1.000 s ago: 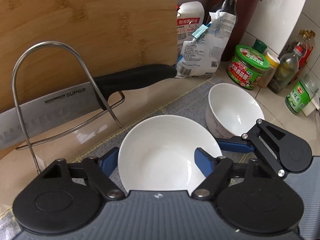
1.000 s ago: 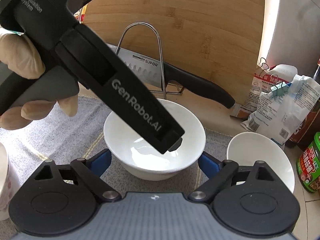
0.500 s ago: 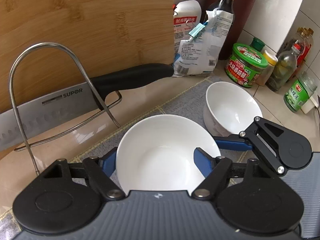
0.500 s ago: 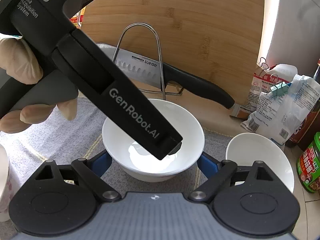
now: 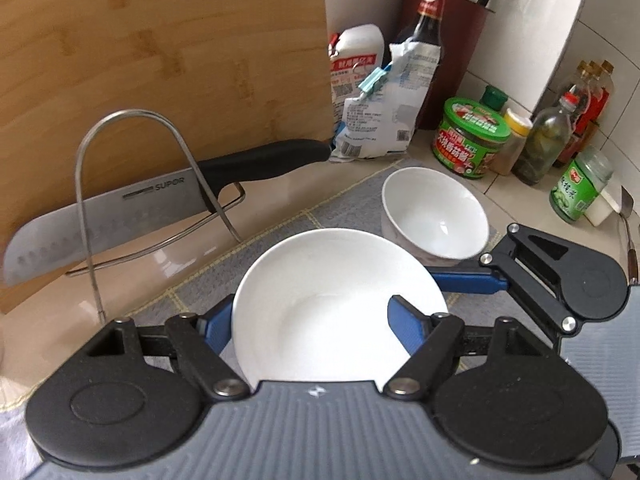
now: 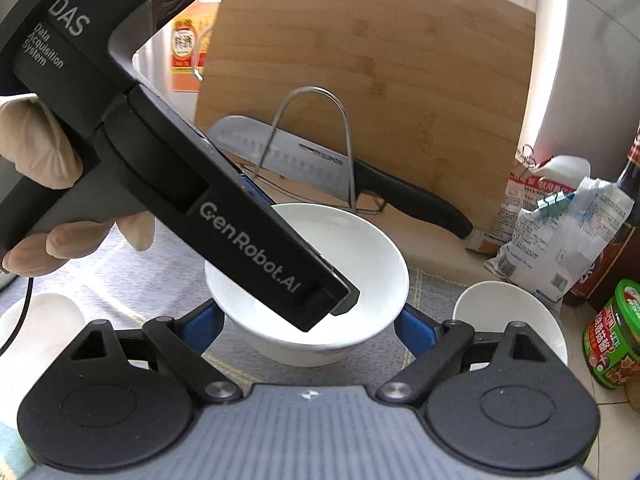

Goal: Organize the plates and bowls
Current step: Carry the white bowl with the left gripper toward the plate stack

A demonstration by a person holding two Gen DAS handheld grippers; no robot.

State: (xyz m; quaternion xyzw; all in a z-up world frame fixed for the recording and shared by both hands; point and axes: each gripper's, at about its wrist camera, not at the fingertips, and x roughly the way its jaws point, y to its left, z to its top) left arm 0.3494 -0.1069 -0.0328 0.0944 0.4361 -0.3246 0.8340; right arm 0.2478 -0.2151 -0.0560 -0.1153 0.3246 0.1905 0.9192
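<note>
Both grippers, left (image 5: 316, 322) and right (image 6: 308, 326), clenched on white bowl (image 5: 332, 304) rim. Second bowl (image 5: 434, 220) just beyond right fingers; grey mat (image 5: 280, 224) beneath.

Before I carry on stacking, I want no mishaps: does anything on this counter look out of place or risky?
Yes: the knife lies slanted through the wire rack, its black handle jutting toward the bags, close behind the wide bowl that both grippers flank. Nothing looks spilled or broken; the small bowl sits upright on the mat.
</note>
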